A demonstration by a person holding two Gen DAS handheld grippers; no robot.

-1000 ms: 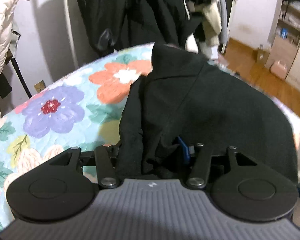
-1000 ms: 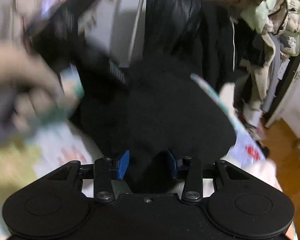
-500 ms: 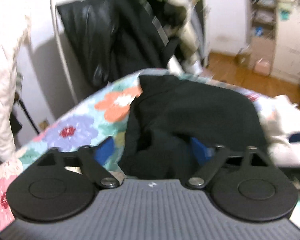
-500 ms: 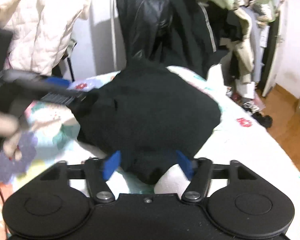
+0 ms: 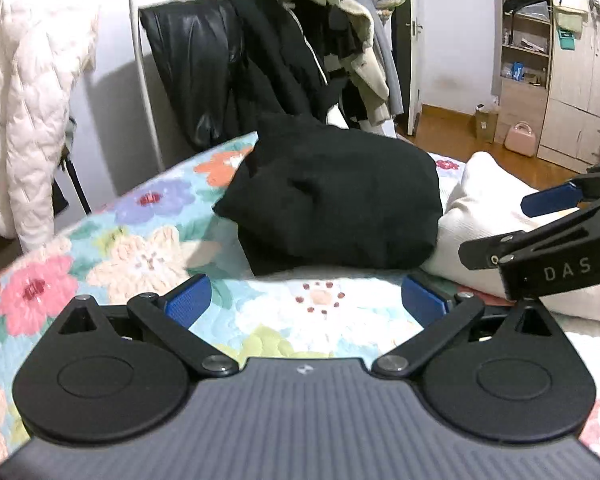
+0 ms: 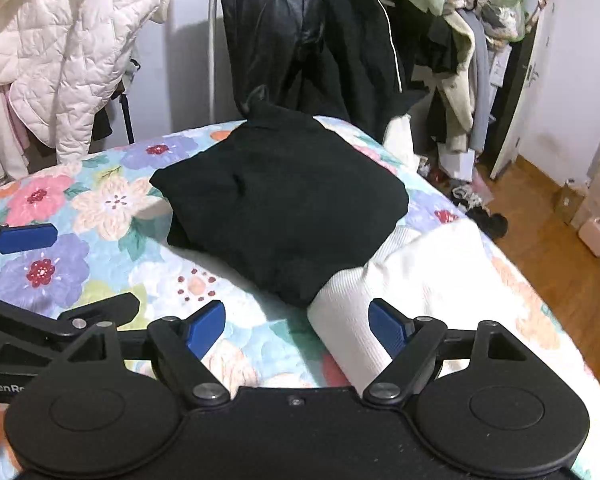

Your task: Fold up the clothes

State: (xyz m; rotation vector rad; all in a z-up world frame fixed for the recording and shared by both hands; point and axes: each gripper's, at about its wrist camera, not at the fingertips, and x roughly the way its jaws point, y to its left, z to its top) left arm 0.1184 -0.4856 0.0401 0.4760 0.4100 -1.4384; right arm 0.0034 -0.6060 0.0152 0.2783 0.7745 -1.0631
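Fingers spread wide on both grippers, nothing held; black top sits folded on the bed.

Left gripper (image 5: 306, 300) & right gripper (image 6: 298, 326) both hang w/ blue pads apart, clear of the cloth. A sec ago each was closed on the black top (image 6: 284, 204), so they've let go & pulled back: looks like that fold's done. Top lies as a rough square bundle mid-bed on the flowered quilt (image 6: 100, 200), near edge a bit lumpy, one corner resting on the white garment (image 6: 412, 280) beside it. That white piece is prob. next, right under the right gripper. Plenty of bare quilt on the left side for spreading; right side drops off toward the wood floor (image 6: 540, 208), coat rack (image 5: 236, 64) close behind the far edge.
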